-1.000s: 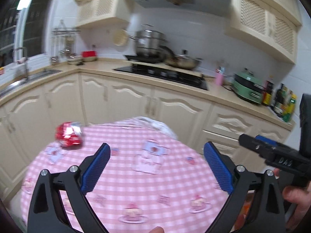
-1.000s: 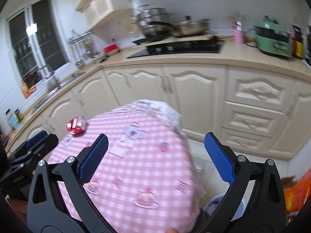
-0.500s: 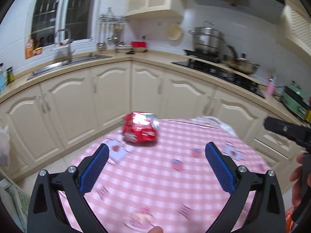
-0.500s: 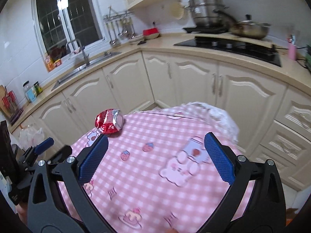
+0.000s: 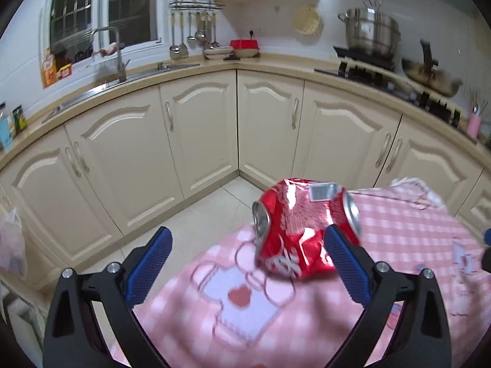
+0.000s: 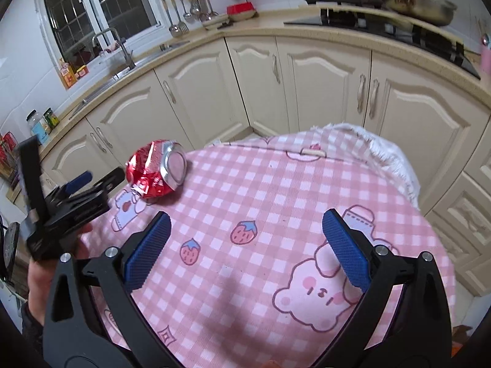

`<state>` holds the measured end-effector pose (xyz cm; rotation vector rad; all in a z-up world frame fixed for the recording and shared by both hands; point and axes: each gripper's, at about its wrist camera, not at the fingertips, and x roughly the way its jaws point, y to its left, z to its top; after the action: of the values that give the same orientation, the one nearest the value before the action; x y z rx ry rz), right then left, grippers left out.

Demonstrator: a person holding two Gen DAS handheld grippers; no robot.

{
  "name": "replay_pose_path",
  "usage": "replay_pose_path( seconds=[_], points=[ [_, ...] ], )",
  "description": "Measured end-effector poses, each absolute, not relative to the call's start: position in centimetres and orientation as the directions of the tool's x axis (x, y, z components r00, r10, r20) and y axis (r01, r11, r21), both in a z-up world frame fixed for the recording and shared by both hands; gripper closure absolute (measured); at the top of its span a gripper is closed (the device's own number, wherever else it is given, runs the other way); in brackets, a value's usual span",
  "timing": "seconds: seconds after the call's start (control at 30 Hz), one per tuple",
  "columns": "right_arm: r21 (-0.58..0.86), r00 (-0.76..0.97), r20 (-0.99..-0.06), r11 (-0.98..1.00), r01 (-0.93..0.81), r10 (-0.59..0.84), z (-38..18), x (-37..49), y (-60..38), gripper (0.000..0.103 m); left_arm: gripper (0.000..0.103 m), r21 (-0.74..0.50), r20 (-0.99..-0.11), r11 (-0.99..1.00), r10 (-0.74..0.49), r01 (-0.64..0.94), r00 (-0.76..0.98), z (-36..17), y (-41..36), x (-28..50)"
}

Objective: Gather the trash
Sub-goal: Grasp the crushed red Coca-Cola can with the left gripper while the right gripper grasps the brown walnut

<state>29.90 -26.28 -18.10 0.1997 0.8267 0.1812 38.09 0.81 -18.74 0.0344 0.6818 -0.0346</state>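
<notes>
A crushed red drink can lies on its side near the edge of a round table with a pink checked cloth. My left gripper is open. The can sits just past its fingertips, and its right end is partly behind the right pad. In the right wrist view the can lies at the table's left rim, with the left gripper right beside it, held by a hand. My right gripper hangs open over the middle of the cloth, holding nothing.
Cream kitchen cabinets wrap around behind the table, with a sink and tap at the left. A hob with pots is at the right. A plastic bag hangs at the far left. Tiled floor shows beyond the table edge.
Both views have swung left towards the can. The left gripper has closed in until the can lies at its fingertips. Both grippers stay open.
</notes>
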Motion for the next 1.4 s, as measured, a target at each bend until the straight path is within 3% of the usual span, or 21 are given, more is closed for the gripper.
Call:
replay_pose_path(
  seconds=[0.13, 0.2, 0.27, 0.77, 1.1, 1.2, 1.23, 1.33, 1.4],
  points=[
    [0.244, 0.651, -0.722, 0.967, -0.073, 0.232, -19.0, 30.9, -26.3, 0.006, 0.009, 0.001, -0.661, 0.997, -0.062, 0.083, 0.748, -20.3, 0.2, 40.6],
    [0.245, 0.648, -0.725, 0.967, -0.076, 0.234, -19.3, 31.6, -26.1, 0.006, 0.065, -0.046, -0.679, 0.992, -0.116, 0.116, 0.725, -20.6, 0.2, 41.2],
    [0.247, 0.643, -0.727, 0.966, -0.082, 0.24, -19.5, 32.2, -25.9, 0.006, 0.077, -0.094, -0.69, 0.987, -0.158, 0.129, 0.706, -21.0, 0.4, 41.6],
    [0.247, 0.581, -0.754, 0.952, -0.179, 0.306, -21.9, 35.3, -20.6, 0.006, 0.08, -0.196, -0.655, 0.98, -0.141, 0.013, 0.742, -20.0, 7.2, 33.8],
    [0.214, 0.545, -0.771, 0.94, -0.266, 0.33, -23.5, 42.2, -13.1, 0.006, 0.08, -0.165, -0.649, 0.985, -0.076, -0.042, 0.757, -19.8, 9.4, 30.1],
    [0.148, 0.566, -0.776, 0.953, -0.265, 0.278, -24.2, 43.4, -11.4, 0.019, 0.08, -0.159, -0.646, 0.986, -0.069, -0.045, 0.76, -19.8, 9.5, 29.7],
    [0.116, 0.582, -0.773, 0.959, -0.26, 0.251, -24.2, 43.5, -11.0, 0.03, 0.08, -0.16, -0.646, 0.986, -0.069, -0.047, 0.761, -19.7, 9.5, 29.7],
    [0.079, 0.596, -0.772, 0.964, -0.252, 0.219, -24.1, 43.3, -10.9, 0.076, 0.08, -0.159, -0.638, 0.986, -0.065, -0.049, 0.767, -19.5, 9.6, 29.3],
    [0.092, 0.591, -0.77, 0.959, -0.266, 0.238, -24.1, 42.8, -11.1, 0.077, 0.08, -0.165, -0.635, 0.985, -0.071, -0.045, 0.769, -19.3, 9.4, 29.2]
  ],
)
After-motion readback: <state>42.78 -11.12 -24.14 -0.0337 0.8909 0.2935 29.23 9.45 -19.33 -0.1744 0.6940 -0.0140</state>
